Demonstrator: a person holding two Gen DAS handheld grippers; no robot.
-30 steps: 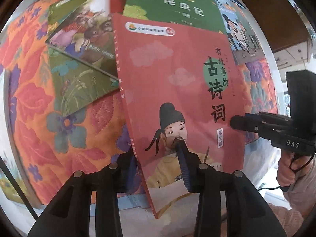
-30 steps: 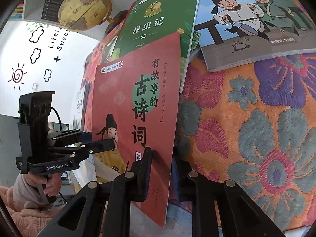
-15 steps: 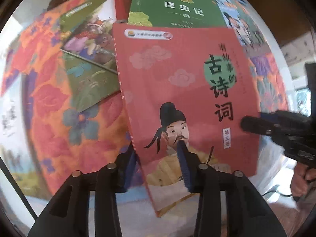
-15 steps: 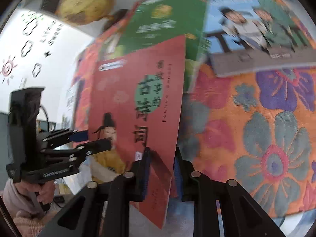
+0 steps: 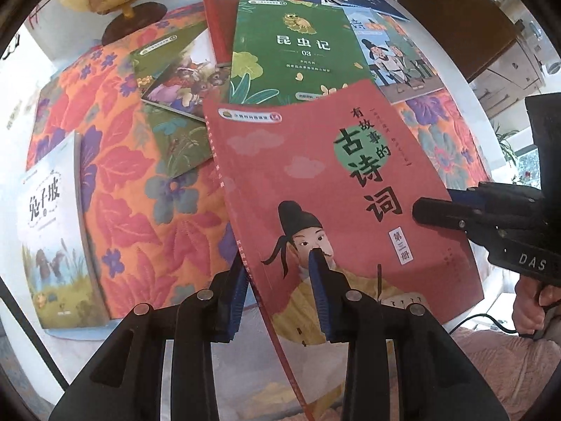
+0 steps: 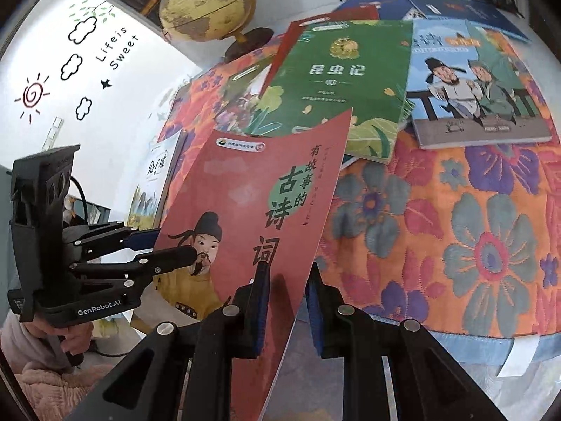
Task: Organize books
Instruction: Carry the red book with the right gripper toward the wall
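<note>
Both pairs of fingers pinch the same thin red book, each on a near corner, so it hangs lifted and slightly sagging above the flowered cloth. On the left, the left gripper straddles the spine-side corner, its blue pads pressed onto the cover at the painted poet's chin, the other pad beneath. The book's long axis runs straight away from these fingers toward the pile beyond. Further right, the right gripper clamps the open-edge corner; neither hand is nearer, and I judge that any move must carry both corners together or the cover will twist.

Reading left to right: a white book at the cloth's left edge is titled 兔子坡; a green book behind reads 昆虫记 with 03; the red book reads 有故事的古诗词, with a small tag 第三册. A blue-covered book with two robed men lies to the right, title too blurred to read. The right gripper's body bears DAS, the left one's GenRobot.AI. The wall carries "Life is Sweet" beside a globe.
</note>
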